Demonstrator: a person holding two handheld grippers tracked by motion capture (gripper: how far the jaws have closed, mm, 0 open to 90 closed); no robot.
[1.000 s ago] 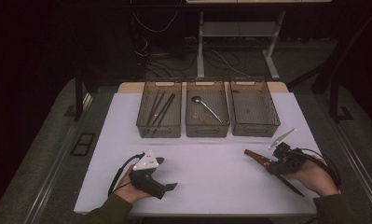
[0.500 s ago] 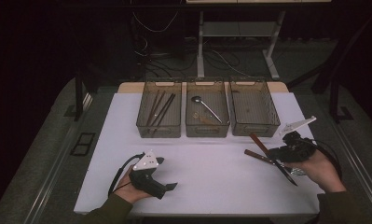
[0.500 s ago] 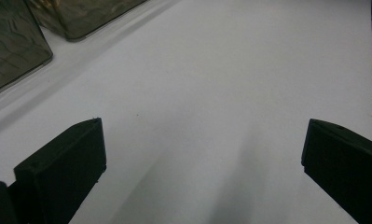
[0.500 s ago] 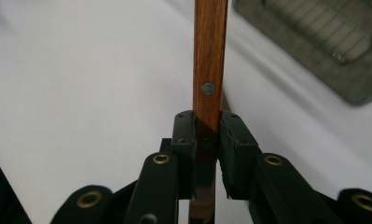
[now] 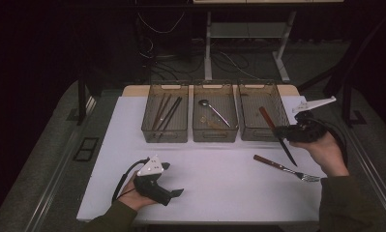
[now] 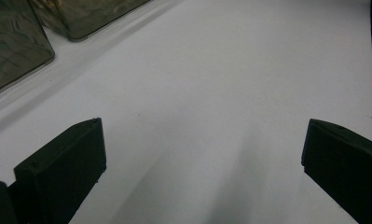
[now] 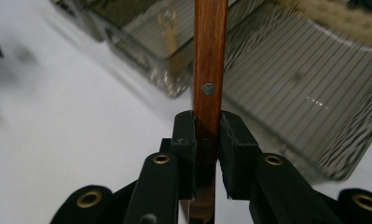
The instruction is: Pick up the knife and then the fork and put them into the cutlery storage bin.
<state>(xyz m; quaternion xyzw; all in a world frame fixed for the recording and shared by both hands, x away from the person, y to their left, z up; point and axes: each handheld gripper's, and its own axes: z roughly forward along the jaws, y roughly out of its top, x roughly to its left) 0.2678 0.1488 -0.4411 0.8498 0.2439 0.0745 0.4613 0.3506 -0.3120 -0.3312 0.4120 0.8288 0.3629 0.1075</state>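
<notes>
Wooden knife handle (image 7: 210,70) clenched in right tongs (image 7: 207,135), blade hidden; left tongs (image 6: 200,154) released.

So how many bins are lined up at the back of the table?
3. The left bin holds dark sticks, the middle bin a spoon, and the right bin sits beside the right gripper holding a knife.

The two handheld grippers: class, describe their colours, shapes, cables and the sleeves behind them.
Both the left gripper and the right gripper are black, each topped by a pale grey three-cornered plate. A black cable loops from each. Brass-coloured rivets dot the right one's linkage. The sleeves are dark olive.
</notes>
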